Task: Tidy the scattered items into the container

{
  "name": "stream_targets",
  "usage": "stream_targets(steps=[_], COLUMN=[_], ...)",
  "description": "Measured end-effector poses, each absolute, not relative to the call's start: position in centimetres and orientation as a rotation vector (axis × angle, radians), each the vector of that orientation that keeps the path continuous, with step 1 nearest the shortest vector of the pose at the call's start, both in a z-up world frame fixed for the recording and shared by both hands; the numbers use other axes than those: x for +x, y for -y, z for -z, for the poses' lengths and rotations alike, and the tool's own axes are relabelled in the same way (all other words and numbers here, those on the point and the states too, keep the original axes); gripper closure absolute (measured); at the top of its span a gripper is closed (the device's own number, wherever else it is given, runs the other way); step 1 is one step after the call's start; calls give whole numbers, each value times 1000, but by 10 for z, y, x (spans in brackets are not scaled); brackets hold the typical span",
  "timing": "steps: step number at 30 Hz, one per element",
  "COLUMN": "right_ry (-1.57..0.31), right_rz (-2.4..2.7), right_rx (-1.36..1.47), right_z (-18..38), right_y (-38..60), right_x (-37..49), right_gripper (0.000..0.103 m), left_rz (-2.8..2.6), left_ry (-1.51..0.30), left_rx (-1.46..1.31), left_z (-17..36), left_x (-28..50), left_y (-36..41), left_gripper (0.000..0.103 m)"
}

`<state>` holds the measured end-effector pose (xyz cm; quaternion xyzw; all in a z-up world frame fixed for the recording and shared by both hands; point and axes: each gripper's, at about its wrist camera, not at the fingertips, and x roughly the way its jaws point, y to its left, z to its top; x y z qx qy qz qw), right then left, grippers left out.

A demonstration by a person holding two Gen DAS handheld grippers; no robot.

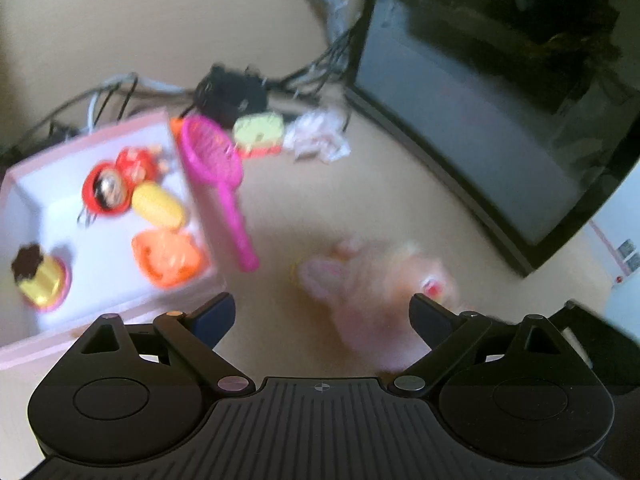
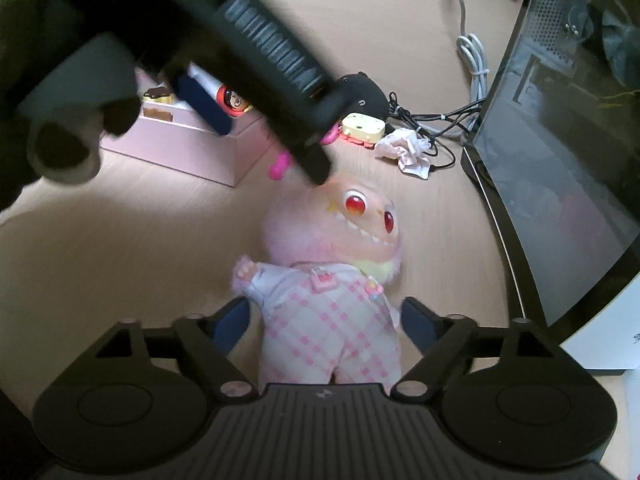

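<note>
The plush doll [image 2: 332,280], pink-furred with red eyes and a pink checked outfit, is seen lying on its back on the table [image 2: 120,240], head towards the far side. In the right wrist view its legs and lower body lie between the fingers of the right claw [image 2: 326,320], whose jaws stand apart on either side of it; whether the pads touch the cloth cannot be told. The left claw [image 1: 322,316] is held spread above the doll's head, blurred in its own view, and nothing is clamped in it; in the right wrist view one of its fingertips [image 2: 316,168] is seen at the top of the doll's head.

The pink box [image 1: 200,208] is placed to the left of the doll, a strip of bare table between them. Inside it are seen a yellow corn cob [image 1: 158,206], an orange toy [image 1: 170,258], a red round toy [image 1: 104,192] and a gold-wrapped cake [image 1: 40,280]. A pink strainer [image 1: 218,172] is leaned along the box's near right wall, its handle reaching towards the doll.

Beyond the doll lie a yellow toy [image 2: 362,128], a black plush [image 2: 366,94], crumpled tissue [image 2: 406,150] and tangled cables [image 2: 440,124]. The right side is closed off by a dark glass-sided case [image 2: 560,152], close beside the doll.
</note>
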<state>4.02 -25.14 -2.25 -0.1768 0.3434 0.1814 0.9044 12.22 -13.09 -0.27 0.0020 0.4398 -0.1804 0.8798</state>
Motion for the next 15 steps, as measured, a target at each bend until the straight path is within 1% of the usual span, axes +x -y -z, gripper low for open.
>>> stream_targets(steps=[3,4,6,9,12,13,14,15], right_ry=[-712,-714,-718,-730,-742,-744,-745,-745], right_rz=[-371,-367,-354,-344,-341,-349,-357,-366], right_rx=[-365,-367,-374,-363,-342,-326,-308,-287], right_z=[26,27,31,35,38,38,38,37], right_y=[246,245,245,249,255,257,260,263], right_x=[41,42,44,48,52,52,53,54], right_gripper=[15,15,15,15,30,31,31,31], left_rz=[440,465,519,513,484,481,480,478], left_ry=[-909,-915,-937,-962,-969,-962,-954,-945], left_rx=[-9,-15,-14,33,71,75,77,80], left_z=[-6,-6,-3,8,18,18,18,18], left_x=[128,130,132,135,136,136,135,135], left_y=[145,151,166,183,190,189,187,186], left_gripper=[6,8,23,22,22,23,31,35])
